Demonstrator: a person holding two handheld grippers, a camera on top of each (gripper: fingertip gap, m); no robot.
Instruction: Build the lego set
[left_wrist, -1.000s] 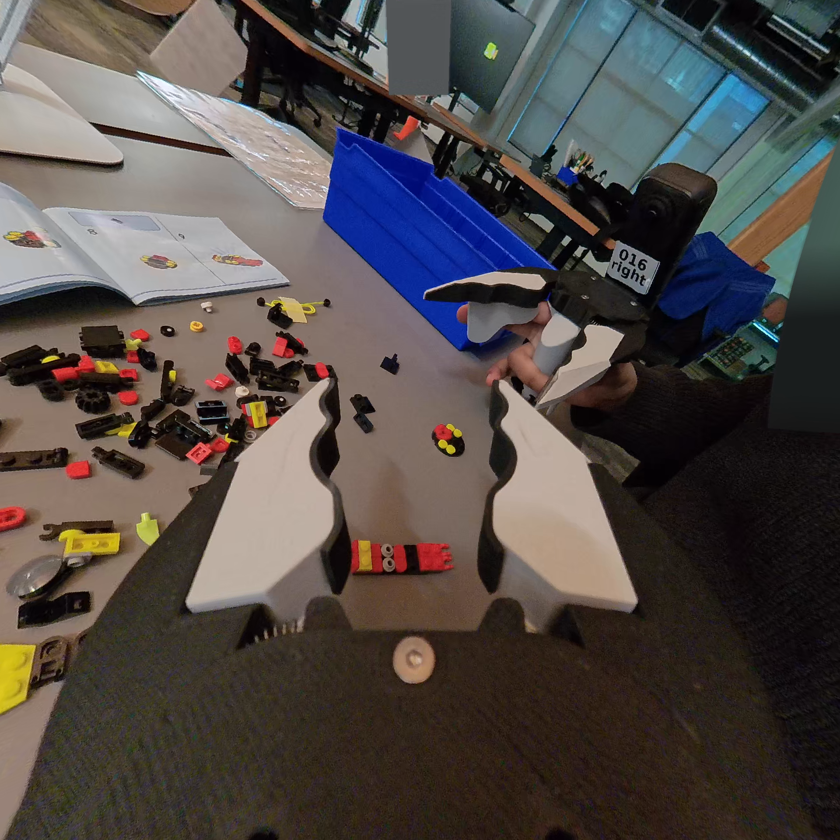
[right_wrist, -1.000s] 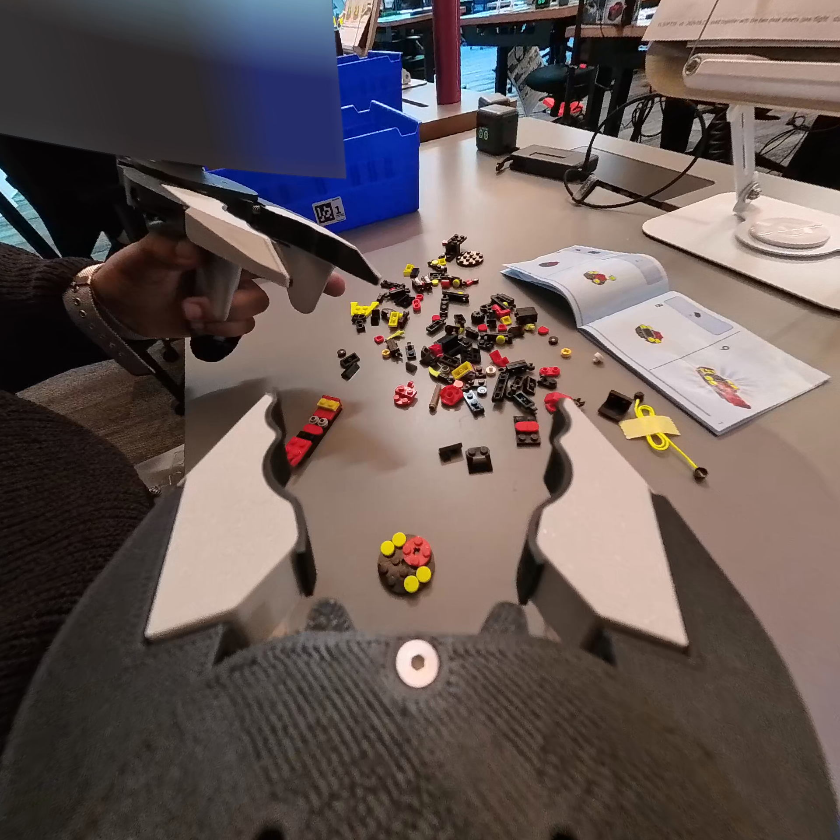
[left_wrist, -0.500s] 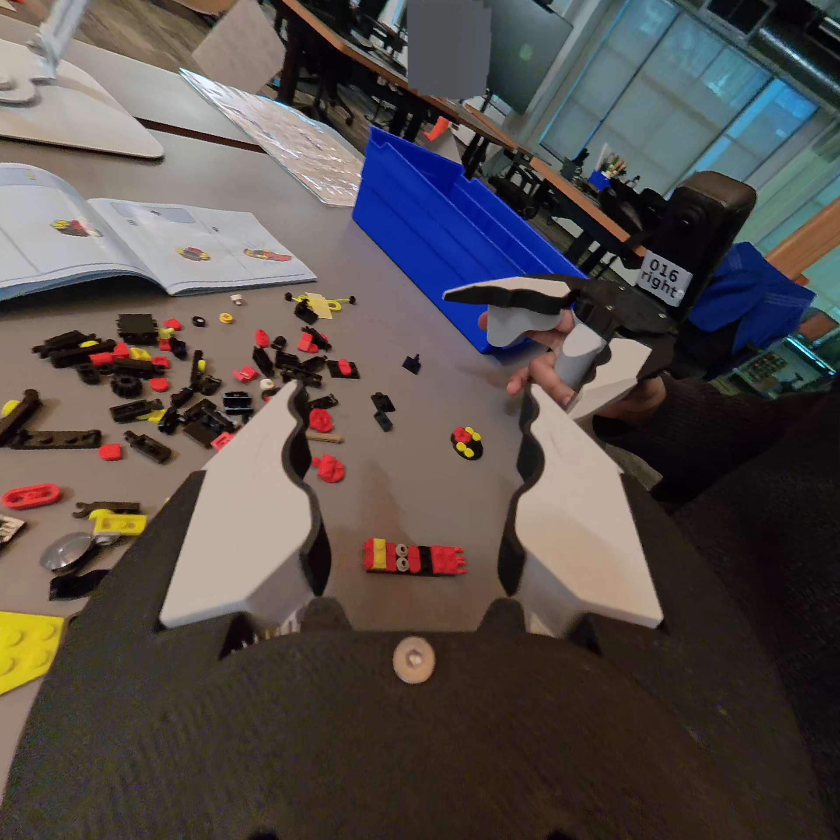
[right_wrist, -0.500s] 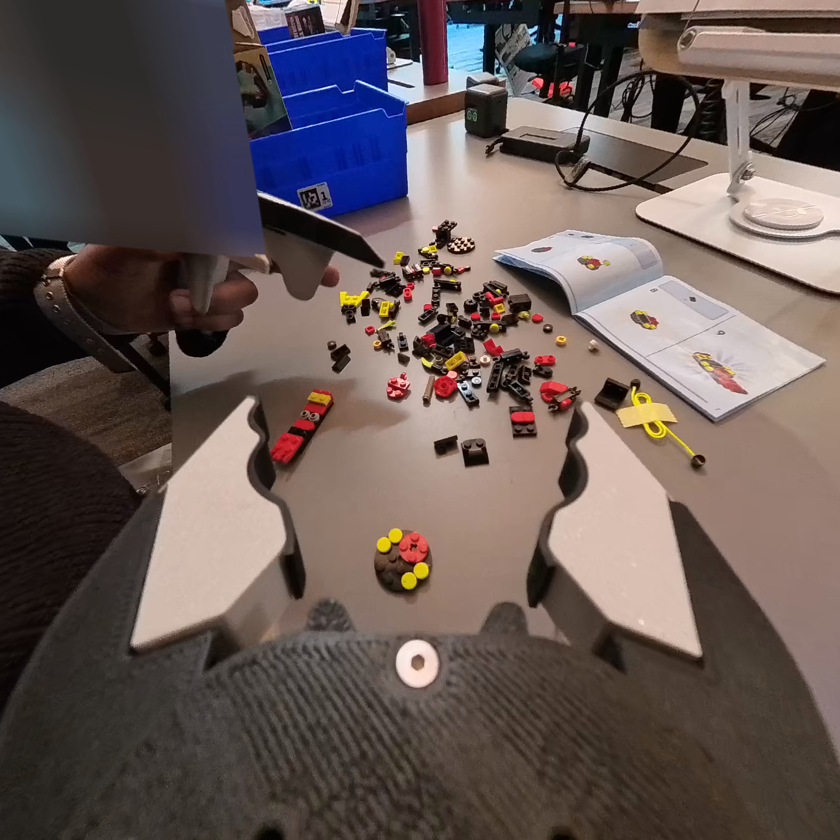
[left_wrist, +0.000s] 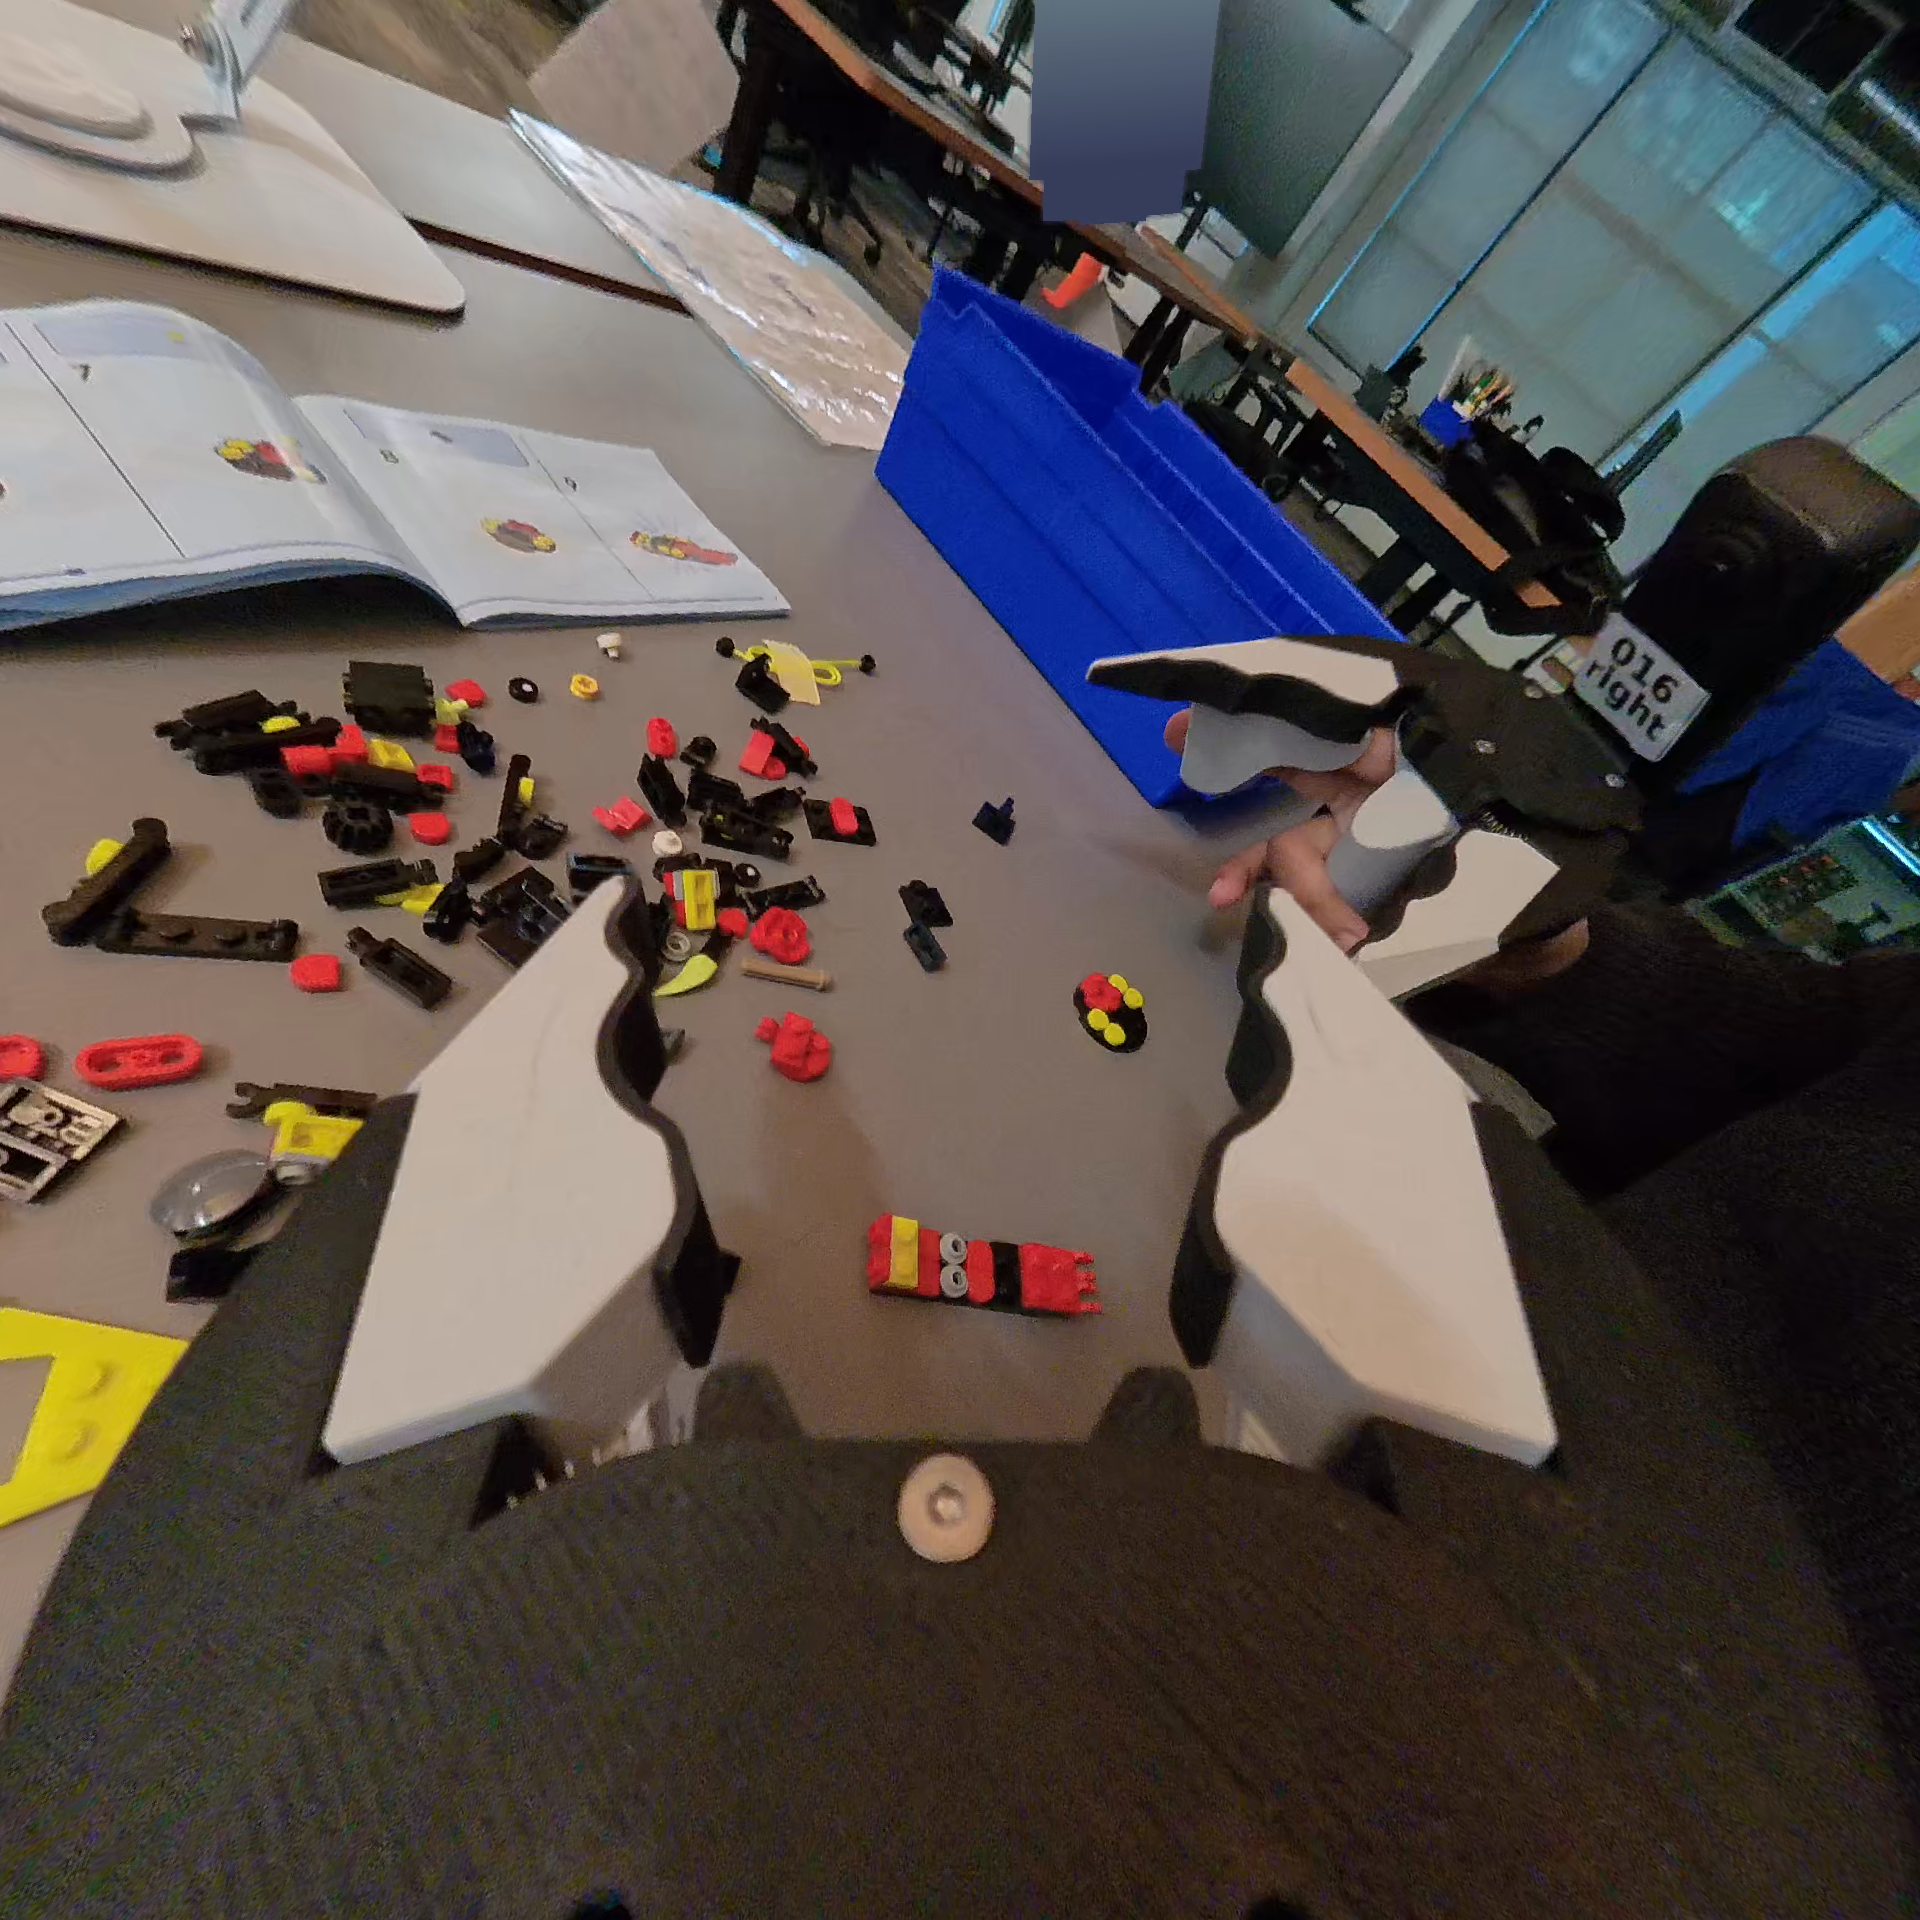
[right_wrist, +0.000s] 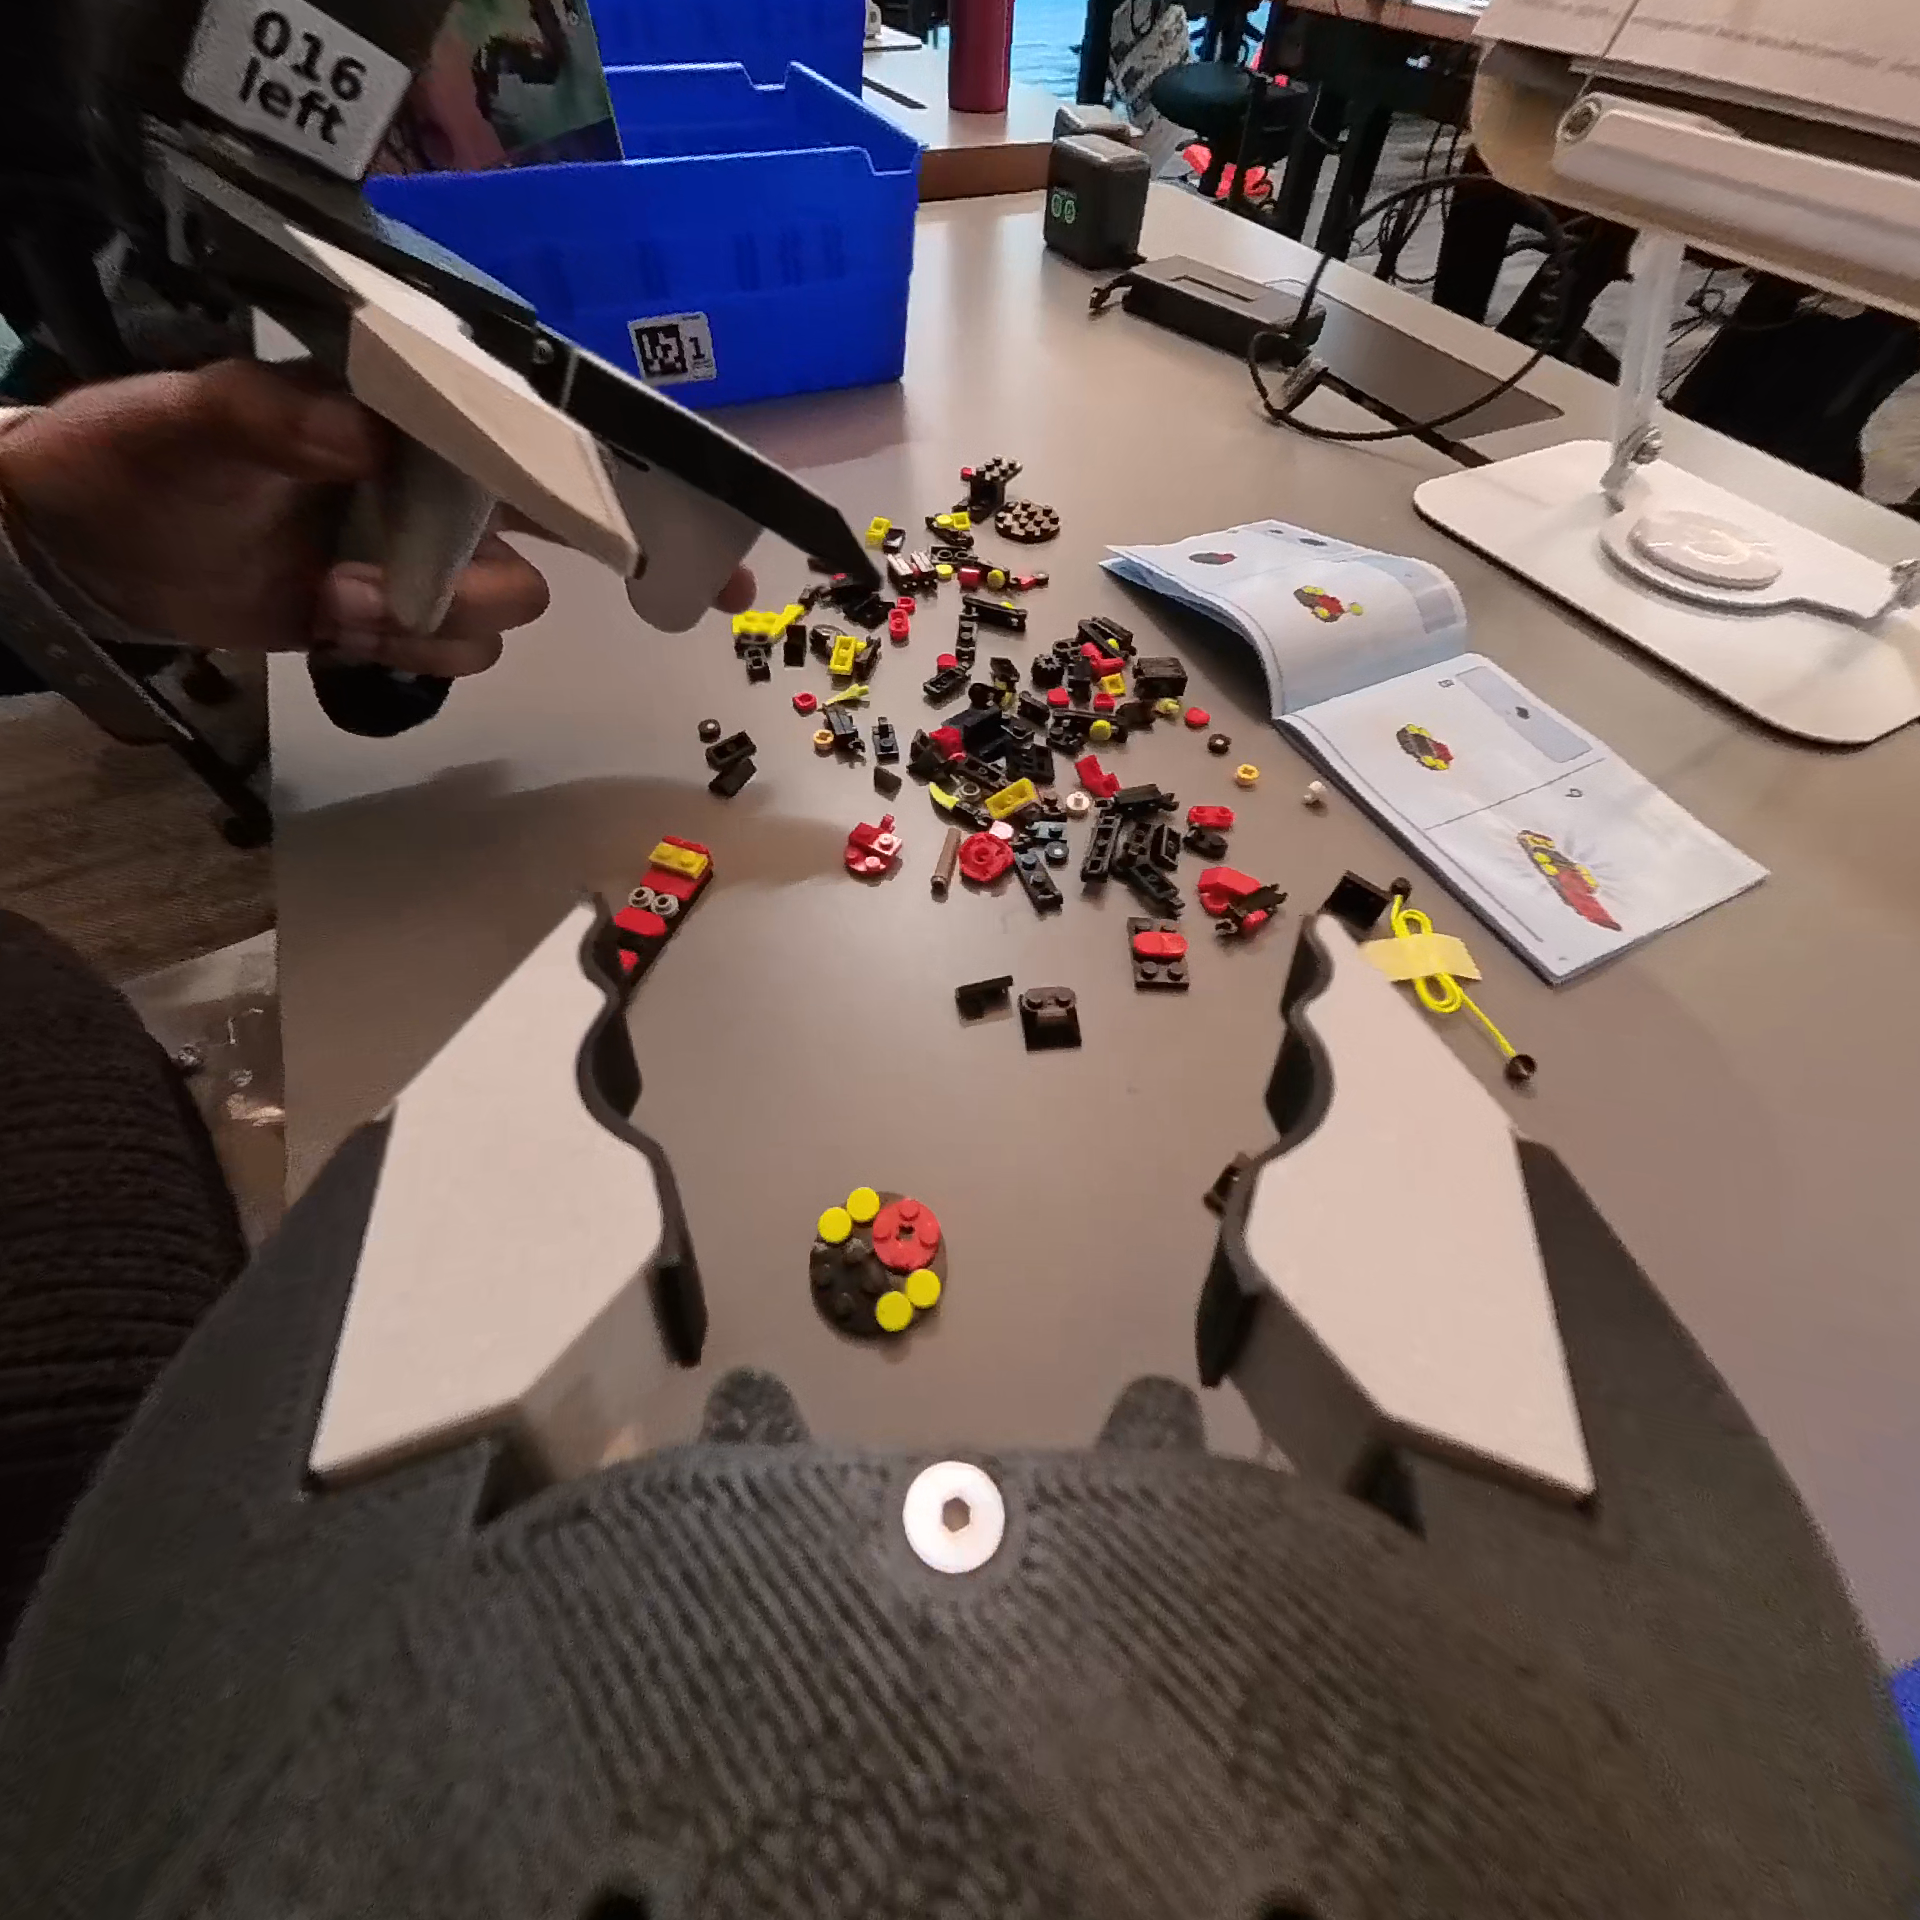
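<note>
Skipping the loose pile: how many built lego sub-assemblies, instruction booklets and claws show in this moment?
Built sub-assemblies: 2 (red strip, round black plate)
Instruction booklet: 1
Claws: 2 (left claw, right claw), both open and empty
Total: 5

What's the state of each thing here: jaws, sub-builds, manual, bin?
left gripper: jaws open, empty, above the table
right gripper: jaws open, empty
red strip build: partly built, flat on the table, ungripped
round black build: partly built, flat on the table, ungripped
instruction booklet: open, lying flat
loose bricks: scattered, unassembled
blue bin: upright; contents not visible
</note>
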